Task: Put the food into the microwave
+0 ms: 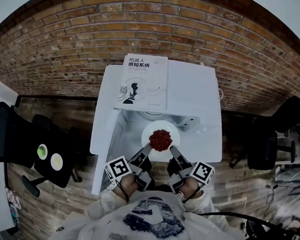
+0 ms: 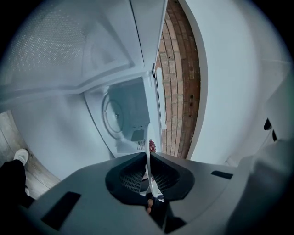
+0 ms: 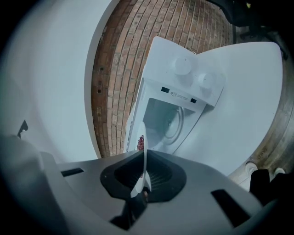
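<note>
A white plate [image 1: 160, 144] with a heap of red food [image 1: 160, 139] hangs level at the mouth of the white microwave [image 1: 192, 89], whose door [image 1: 105, 149] swings open to the left. My left gripper [image 1: 147, 151] is shut on the plate's near left rim and my right gripper [image 1: 174, 153] on its near right rim. In the left gripper view the plate [image 2: 148, 156] runs edge-on between the jaws, with the food [image 2: 152, 146] and the turntable [image 2: 112, 114] beyond. The right gripper view shows the plate [image 3: 144, 160] likewise clamped, facing the cavity [image 3: 167, 121] and two knobs [image 3: 181, 65].
A book [image 1: 144, 82] lies on top of the microwave. The microwave stands on a white table [image 1: 211, 151] against a brick surface. Black office chairs stand at the left [image 1: 17, 139] and right [image 1: 270, 144]. The person's shoe [image 2: 20, 156] shows low down.
</note>
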The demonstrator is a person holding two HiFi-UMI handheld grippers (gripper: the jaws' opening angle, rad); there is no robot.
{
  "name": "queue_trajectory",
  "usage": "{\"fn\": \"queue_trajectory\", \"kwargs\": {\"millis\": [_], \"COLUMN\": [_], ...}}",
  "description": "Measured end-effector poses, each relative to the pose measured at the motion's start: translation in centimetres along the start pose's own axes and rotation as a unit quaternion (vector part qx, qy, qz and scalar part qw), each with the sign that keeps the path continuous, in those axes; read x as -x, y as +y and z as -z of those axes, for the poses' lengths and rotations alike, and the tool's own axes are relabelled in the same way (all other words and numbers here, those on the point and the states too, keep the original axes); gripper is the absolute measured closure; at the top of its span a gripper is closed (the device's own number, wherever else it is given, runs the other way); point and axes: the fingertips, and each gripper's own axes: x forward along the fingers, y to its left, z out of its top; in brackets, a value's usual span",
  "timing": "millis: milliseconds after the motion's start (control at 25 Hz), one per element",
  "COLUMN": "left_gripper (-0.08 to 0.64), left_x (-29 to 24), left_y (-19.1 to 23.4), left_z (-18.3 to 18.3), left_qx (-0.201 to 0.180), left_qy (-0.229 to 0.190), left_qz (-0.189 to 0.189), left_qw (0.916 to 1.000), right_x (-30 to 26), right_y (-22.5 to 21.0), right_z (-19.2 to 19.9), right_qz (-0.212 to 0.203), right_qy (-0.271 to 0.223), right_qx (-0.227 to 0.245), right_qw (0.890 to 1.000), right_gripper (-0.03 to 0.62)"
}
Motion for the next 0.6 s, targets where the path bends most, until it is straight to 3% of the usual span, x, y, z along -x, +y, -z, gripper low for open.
{"fn": "queue_trajectory", "kwargs": {"millis": [240,600], "left_gripper": [0.523,0.523], "left_x": [-0.4,-1.8], "left_y": [0.9,0.6], "left_z": [-1.0,-1.2], "left_qx": [-0.031,-0.026], "left_qy": [0.019,0.009], "left_qz": [-0.027,-0.027], "left_qw": [0.9990,0.9992], "right_x": [-0.9,-1.4], "right_y": [-0.2,-0.6], "right_z": [-0.4,-1.7], "right_qz": [0.006,-0.001], "right_qy": [-0.010,0.005], "right_qx": [-0.006,-0.010], "right_qw": [1.000,1.000], "right_gripper": [0.571,0.571]}}
